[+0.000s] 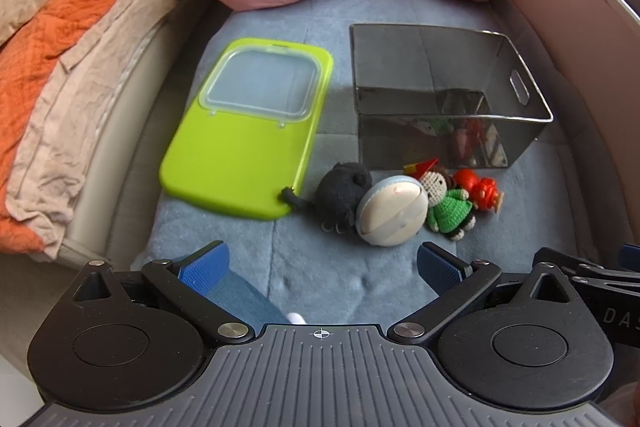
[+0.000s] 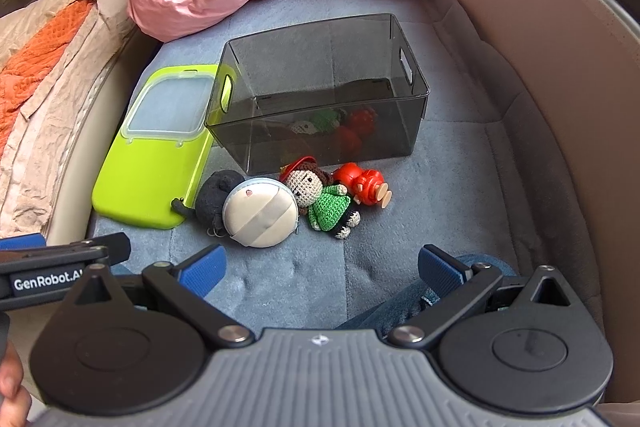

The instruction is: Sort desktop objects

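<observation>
So the setup is a blue-grey padded mat (image 2: 460, 163), and the biggest thing on it is the smoky see-through storage bin (image 2: 320, 99), which looks empty to me; the colours in its front wall read like reflections of the toys outside. Just left of it lies the lime-green lid (image 1: 240, 131) with its clear window panel, flat on the mat. The stuff to sort sits in a tight row right in front of the bin: a black plush toy (image 1: 344, 191) whose tail touches the lid's corner, a round grey-and-white pouch (image 1: 390, 211) leaning on the plush, a crocheted doll in a green sweater (image 2: 320, 203), and a small red plastic figure (image 2: 362, 185) at the right end. Both claws are spread as wide as they go and hold nothing: left gripper (image 1: 320, 267) and right gripper (image 2: 320, 267) hover side by side short of the row, tilted down. My take is that nothing's been moved yet, so start at an end. The red figure is the easiest for the right one since it's free on one side; straddle it, close gently, lift straight up so the doll doesn't get dragged along.
</observation>
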Demonstrator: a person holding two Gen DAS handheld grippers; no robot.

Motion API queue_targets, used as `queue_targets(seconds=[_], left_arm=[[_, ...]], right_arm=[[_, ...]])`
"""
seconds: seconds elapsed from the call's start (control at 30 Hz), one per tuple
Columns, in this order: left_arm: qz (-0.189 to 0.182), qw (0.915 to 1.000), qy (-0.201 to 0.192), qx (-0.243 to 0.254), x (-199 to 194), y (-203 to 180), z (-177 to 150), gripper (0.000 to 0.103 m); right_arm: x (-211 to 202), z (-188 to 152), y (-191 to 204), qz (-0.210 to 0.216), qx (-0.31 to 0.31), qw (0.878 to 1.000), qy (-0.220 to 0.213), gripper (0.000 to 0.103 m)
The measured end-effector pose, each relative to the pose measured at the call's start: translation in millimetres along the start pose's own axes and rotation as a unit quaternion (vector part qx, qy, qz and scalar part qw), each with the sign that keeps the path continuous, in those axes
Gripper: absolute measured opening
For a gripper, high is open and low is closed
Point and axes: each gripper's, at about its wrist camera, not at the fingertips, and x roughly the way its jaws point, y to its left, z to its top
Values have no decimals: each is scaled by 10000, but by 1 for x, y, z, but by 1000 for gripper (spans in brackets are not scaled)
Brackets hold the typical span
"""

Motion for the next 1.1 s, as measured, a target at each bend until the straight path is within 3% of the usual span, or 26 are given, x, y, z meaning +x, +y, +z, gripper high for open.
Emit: queue_targets(seconds=[0.47,0.53,0.63,0.7,0.73,0.8,0.83,0.93,1.1], left_arm=[[112,9999,-18,66,21,-1,3,103],[203,9998,12,18,42,1,4,103],[168,9998,18,-106,80,6,2,103],[53,9997,80,-221,106,12,-2,103],[-36,9995,142,-287,118,15,-4,103],[-305,9979,312,-476,137,22,-8,103],[-444,9966,388,-583,142,25,-9,103],[-748,9935,404,-760,149,31,-9,103],[-37,9995,297,110,159,19,-2,103]], right_arm=[[8,3,-12,36,121,9999,-90,103],[8,4,-23,23,230,9984,-509,103],[10,-2,-48,-6,487,9862,-1582,103],[19,-11,-69,277,564,9727,-2232,103],[28,-11,-80,494,635,9694,-2320,103],[52,-6,-98,874,744,9724,-2031,103],[67,1,-104,961,714,9788,-1659,103],[106,17,-105,901,475,9906,-911,94],[147,37,-61,1656,-474,9847,-267,88]])
